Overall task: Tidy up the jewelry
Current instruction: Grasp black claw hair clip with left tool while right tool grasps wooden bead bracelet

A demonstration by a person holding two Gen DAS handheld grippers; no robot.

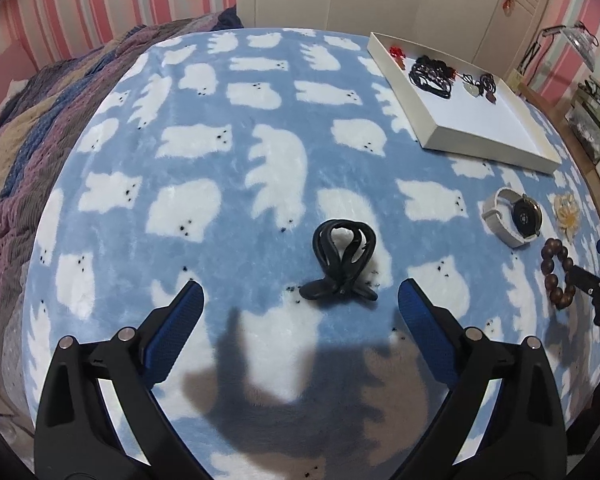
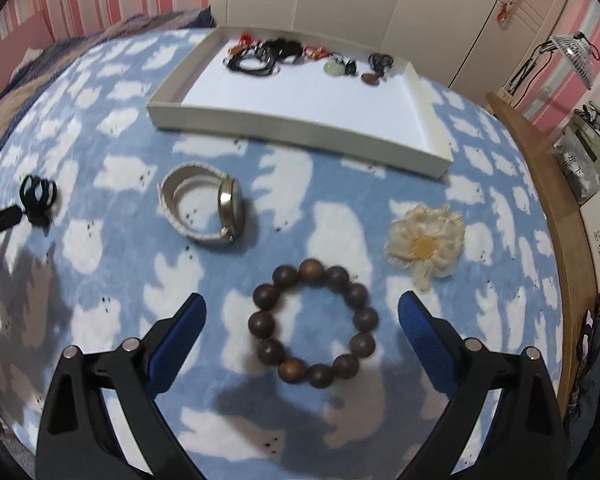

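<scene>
Both tools spread wide, holding nothing: left gripper (image 1: 300,300) faces the black hair claw (image 1: 342,262) at frame centre, right gripper (image 2: 300,312) straddles the bead bracelet (image 2: 313,322) at lower centre. Risk: fingers snagging the plush blanket (image 1: 180,160), or beads rolling from a partial pinch. The tray (image 2: 300,130) at the upper frame has bare floor in front, with 2 items, watch (image 2: 208,204) and flower (image 2: 424,242), along the route.

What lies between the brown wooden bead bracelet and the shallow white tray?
In the right wrist view, only bare blue polar-bear blanket separates the brown wooden bead bracelet from the shallow white tray; the beige-strapped watch and cream fabric flower flank that stretch.
</scene>
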